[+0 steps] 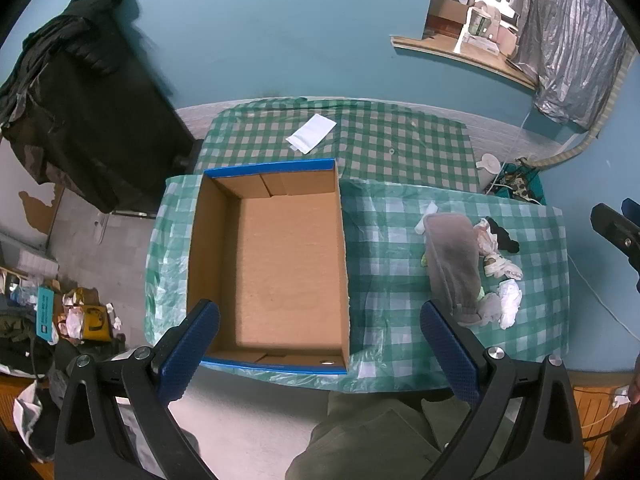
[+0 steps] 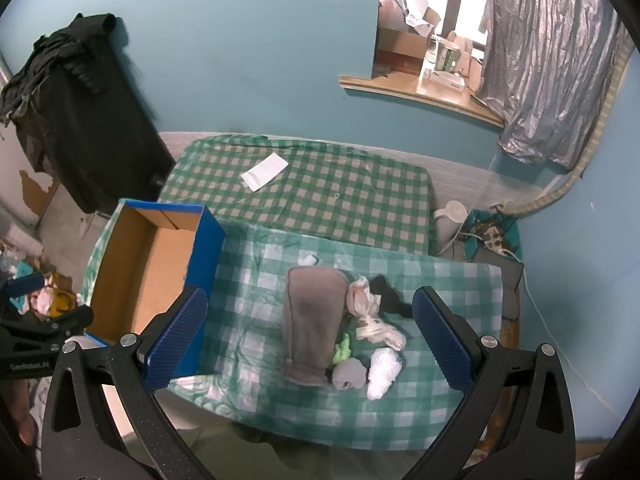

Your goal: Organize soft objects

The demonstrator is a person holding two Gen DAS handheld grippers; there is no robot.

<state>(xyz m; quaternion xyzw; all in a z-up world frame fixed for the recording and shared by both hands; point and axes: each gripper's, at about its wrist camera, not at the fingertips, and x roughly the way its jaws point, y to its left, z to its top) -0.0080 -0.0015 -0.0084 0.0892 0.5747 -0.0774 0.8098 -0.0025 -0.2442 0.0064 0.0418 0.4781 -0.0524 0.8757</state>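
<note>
The left gripper [image 1: 320,336] hangs with its jaws spread wide above the near end of the cardboard box [image 1: 276,264], holding nothing. The right gripper [image 2: 310,328] is equally wide and empty, poised over the pile of soft objects [image 2: 352,332] to the right of the box: a long grey cloth [image 2: 314,320], white crumpled pieces [image 2: 382,368], a black item [image 2: 390,298] and a green scrap [image 2: 342,350]. Beyond the box, a white envelope [image 1: 312,133] lies on the checked tablecloth [image 1: 400,144].

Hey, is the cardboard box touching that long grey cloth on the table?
Apart. The left wrist view shows bare checked tablecloth between the cardboard box and the long grey cloth.
</note>
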